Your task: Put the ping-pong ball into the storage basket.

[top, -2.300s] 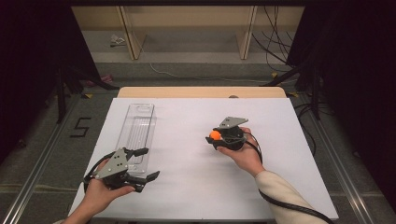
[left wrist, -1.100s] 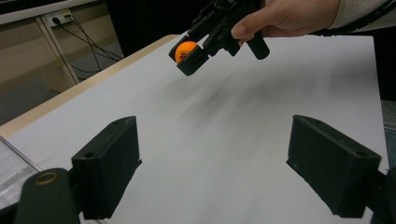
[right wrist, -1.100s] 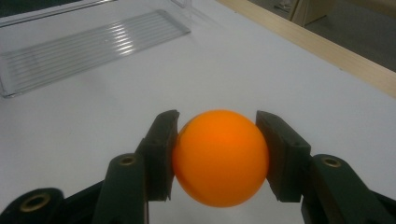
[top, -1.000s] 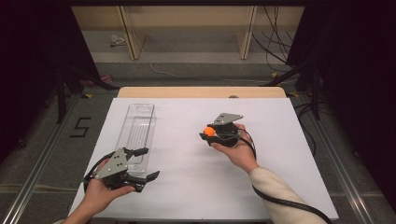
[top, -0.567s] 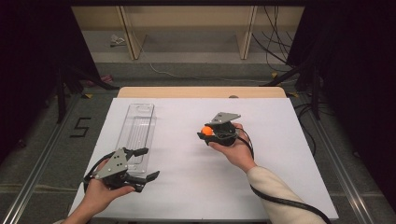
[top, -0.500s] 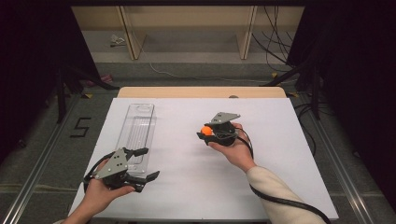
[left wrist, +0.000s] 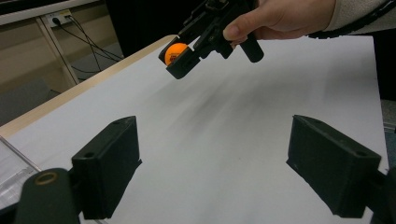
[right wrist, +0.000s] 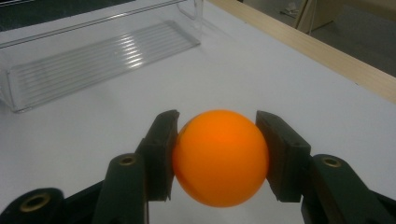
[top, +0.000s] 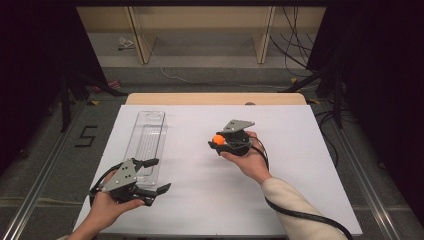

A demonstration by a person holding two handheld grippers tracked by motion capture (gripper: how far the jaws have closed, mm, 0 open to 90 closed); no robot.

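Ball (right wrist: 219, 156) is up off the table (top: 300, 200), pinched square between the two pads of the right gripper (top: 218, 142), which sits above the middle of the white sheet, a little right of centre. From the left gripper view you can see that same orange ball (left wrist: 174, 52) held clear of the surface, nothing under it but bare table. So the pickup looks done. What looks left is the carry and the drop: the clear tray (top: 147, 145) lies well apart to the left, long and empty as far as one can see, its ribbed floor (right wrist: 100, 56) ahead of the ball in the right gripper view. The left gripper (top: 152, 176) rests near the tray's near end, jaws spread wide with nothing between them. My read: roughly the halfway mark, with the ball gripped and in the air, and the tray not yet reached.
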